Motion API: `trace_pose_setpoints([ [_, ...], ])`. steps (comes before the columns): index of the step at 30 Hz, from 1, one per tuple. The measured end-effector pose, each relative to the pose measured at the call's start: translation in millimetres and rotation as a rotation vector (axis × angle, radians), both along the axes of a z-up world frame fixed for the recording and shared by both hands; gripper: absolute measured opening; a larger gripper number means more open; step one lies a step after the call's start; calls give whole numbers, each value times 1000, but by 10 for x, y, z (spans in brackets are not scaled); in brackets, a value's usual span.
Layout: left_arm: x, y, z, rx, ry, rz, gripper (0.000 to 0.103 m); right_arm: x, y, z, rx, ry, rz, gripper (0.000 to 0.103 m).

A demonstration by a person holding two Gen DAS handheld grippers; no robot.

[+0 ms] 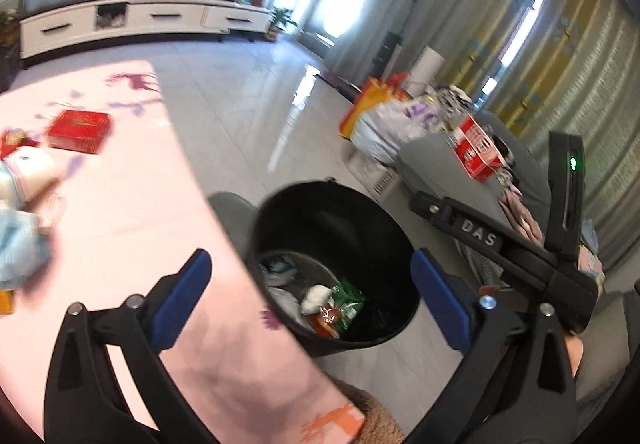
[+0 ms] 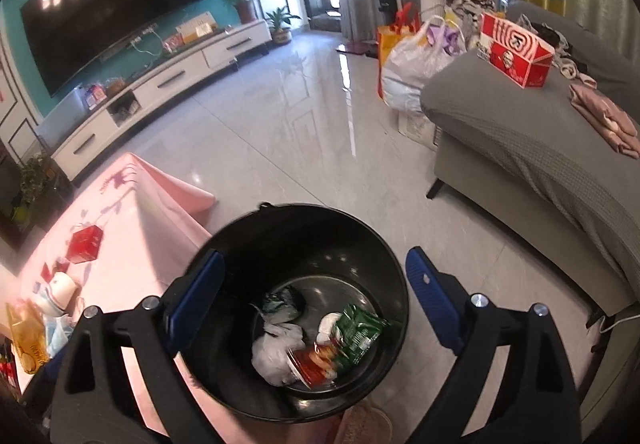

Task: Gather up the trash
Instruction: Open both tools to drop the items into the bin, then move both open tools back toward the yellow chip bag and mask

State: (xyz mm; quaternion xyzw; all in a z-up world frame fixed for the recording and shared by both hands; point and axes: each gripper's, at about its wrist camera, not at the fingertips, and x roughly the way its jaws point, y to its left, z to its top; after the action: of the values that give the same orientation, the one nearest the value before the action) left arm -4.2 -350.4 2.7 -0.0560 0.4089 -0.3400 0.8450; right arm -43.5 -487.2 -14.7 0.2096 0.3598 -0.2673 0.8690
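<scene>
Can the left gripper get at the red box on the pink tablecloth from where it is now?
Probably yes. The left gripper is open and empty beside the black bin, and the red box lies exposed on the tablecloth with nothing visible across the path.

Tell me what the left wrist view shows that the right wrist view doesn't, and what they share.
Left wrist only: the other black gripper body marked DAS, with a green light, at right beside the bin.

Right wrist only: the big dark TV screen, a yellow packet at the pink table's near end, and the full grey sofa seat.

Both: the round black trash bin holding a green wrapper, a red-orange wrapper and white crumpled trash; the red box on the table; each gripper open and empty over the bin.
</scene>
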Motion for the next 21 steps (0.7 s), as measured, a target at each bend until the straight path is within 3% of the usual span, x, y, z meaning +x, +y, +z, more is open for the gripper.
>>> trace_pose_setpoints([
  [9,-18,762,250,104,-91,215,100,119,460,286,-27,-110,145,96],
  [13,-29,1268,255,138,-109,384,100,224,730,385,-33,-145,217,97],
  [21,-58,1985,212,175,-95,507,100,437,1288,439,-28,-168,330,98],
])
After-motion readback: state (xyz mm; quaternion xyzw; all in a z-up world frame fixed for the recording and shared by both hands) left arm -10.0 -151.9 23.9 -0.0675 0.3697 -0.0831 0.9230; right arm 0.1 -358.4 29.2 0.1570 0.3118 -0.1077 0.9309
